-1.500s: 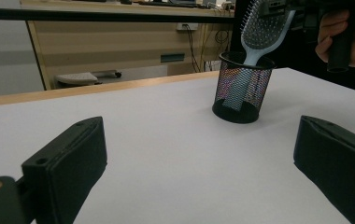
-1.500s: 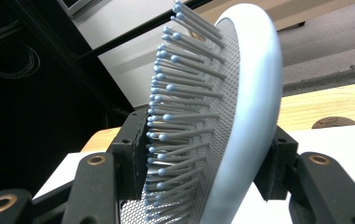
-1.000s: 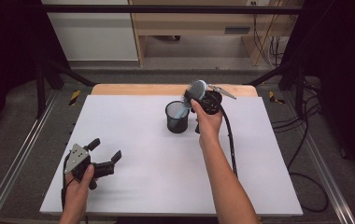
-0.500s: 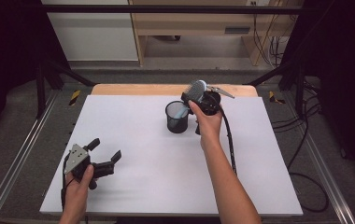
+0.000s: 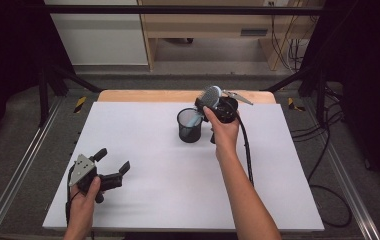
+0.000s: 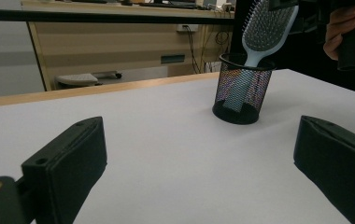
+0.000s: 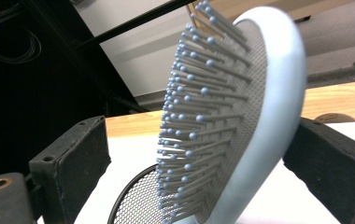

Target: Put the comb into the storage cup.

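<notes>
A light blue hairbrush stands handle-down in a black mesh cup at the table's far middle, leaning right. My right gripper sits level at the brush head. Its jaws have just been opening, and the head is still between them. The left jaw is clear of the bristles and the right jaw sits close to the brush's back, so the gripper is open. The cup's rim is below. My left gripper rests open and empty near the front left corner, facing the brush and the cup.
The white table top spreads between the two hands. A wooden strip runs along its far edge. A black cable trails back from the right gripper. Metal frame rails flank the table, and a wooden desk stands beyond.
Both hands keep their places. The brush head stays at the right gripper above the cup. The high view is too small to compare how wide the jaws stand.
</notes>
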`<state>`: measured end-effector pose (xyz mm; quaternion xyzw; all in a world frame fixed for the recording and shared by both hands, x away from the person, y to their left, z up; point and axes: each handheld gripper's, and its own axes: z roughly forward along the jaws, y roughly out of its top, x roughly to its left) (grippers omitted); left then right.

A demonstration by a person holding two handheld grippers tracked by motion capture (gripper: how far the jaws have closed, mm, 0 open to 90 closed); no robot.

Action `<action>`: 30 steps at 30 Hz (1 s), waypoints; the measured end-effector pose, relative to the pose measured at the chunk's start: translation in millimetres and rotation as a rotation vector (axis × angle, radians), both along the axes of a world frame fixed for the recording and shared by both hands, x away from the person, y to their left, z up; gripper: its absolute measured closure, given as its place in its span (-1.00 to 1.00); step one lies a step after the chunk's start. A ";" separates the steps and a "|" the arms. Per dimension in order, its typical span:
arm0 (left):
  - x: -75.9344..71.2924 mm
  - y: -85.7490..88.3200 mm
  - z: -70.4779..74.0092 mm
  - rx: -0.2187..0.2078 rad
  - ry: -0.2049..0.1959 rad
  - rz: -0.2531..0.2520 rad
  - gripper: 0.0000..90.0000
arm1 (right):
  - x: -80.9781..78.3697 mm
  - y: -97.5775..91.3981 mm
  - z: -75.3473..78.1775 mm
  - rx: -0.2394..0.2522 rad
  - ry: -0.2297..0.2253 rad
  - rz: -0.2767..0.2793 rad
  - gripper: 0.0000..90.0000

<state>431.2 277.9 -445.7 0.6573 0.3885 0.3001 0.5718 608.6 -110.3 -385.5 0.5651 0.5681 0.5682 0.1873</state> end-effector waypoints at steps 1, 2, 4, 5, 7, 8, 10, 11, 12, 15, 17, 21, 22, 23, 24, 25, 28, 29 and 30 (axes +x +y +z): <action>0.0 0.0 0.0 0.000 0.000 0.000 -0.93 | -0.1 -0.4 0.4 -0.003 -0.006 -0.004 -0.84; 0.1 0.2 0.0 -0.001 -0.001 0.001 -0.93 | -0.3 -0.7 0.7 -0.006 -0.007 -0.005 -0.84; 0.1 0.7 0.1 0.000 0.000 0.002 -0.93 | -0.4 -1.1 1.3 -0.005 -0.011 -0.007 -0.85; 0.1 0.9 0.1 -0.001 0.000 0.002 -0.93 | -0.7 -1.3 1.8 -0.008 -0.012 -0.009 -0.84; 0.1 1.2 0.1 -0.001 0.000 0.003 -0.93 | -1.4 -1.7 2.9 -0.016 -0.019 -0.015 -0.83; 0.2 1.2 0.1 -0.001 0.000 0.003 -0.93 | -1.8 -1.9 3.6 -0.023 -0.022 -0.018 -0.83; 0.2 1.0 0.0 0.001 0.000 0.003 -0.93 | -2.7 -2.8 4.7 -0.040 -0.034 -0.022 -0.84; 0.2 1.0 0.0 0.001 0.000 0.004 -0.94 | -3.5 -3.2 5.5 -0.050 -0.040 -0.027 -0.86; 0.1 0.9 0.1 0.001 -0.001 0.003 -0.94 | -4.4 -3.6 6.5 -0.064 -0.048 -0.031 -0.87; 0.1 1.1 0.1 0.001 -0.001 0.004 -0.94 | -8.0 -4.4 9.6 -0.075 -0.064 -0.029 -0.91; 0.1 1.1 0.1 0.001 -0.001 0.005 -0.94 | -10.7 -4.6 12.5 -0.082 -0.083 -0.027 -0.90; 0.1 0.8 -0.1 0.004 0.000 0.006 -0.94 | -19.3 -4.5 21.4 -0.100 -0.125 -0.028 -0.91; 0.0 0.8 0.0 0.003 0.000 0.006 -0.94 | -20.6 -4.8 22.5 -0.109 -0.134 -0.030 -0.91; -0.1 1.0 0.1 0.003 -0.001 0.006 -0.94 | -22.5 -5.2 24.2 -0.117 -0.140 -0.031 -0.91; -0.2 1.3 0.2 0.003 -0.002 0.007 -0.94 | -24.3 -5.9 25.9 -0.127 -0.146 -0.032 -0.91; -0.1 1.5 0.3 0.003 -0.002 0.008 -0.94 | -26.4 -6.9 27.7 -0.138 -0.156 -0.031 -0.91; 0.3 3.0 0.3 0.001 -0.002 0.013 -0.94 | -30.8 -9.6 31.3 -0.170 -0.175 -0.021 -0.91; 0.6 3.6 0.2 -0.001 -0.003 0.015 -0.94 | -32.4 -11.0 32.6 -0.178 -0.182 -0.013 -0.91; 1.0 4.6 0.3 -0.004 -0.003 0.020 -0.94 | -34.3 -12.6 34.0 -0.187 -0.186 -0.006 -0.89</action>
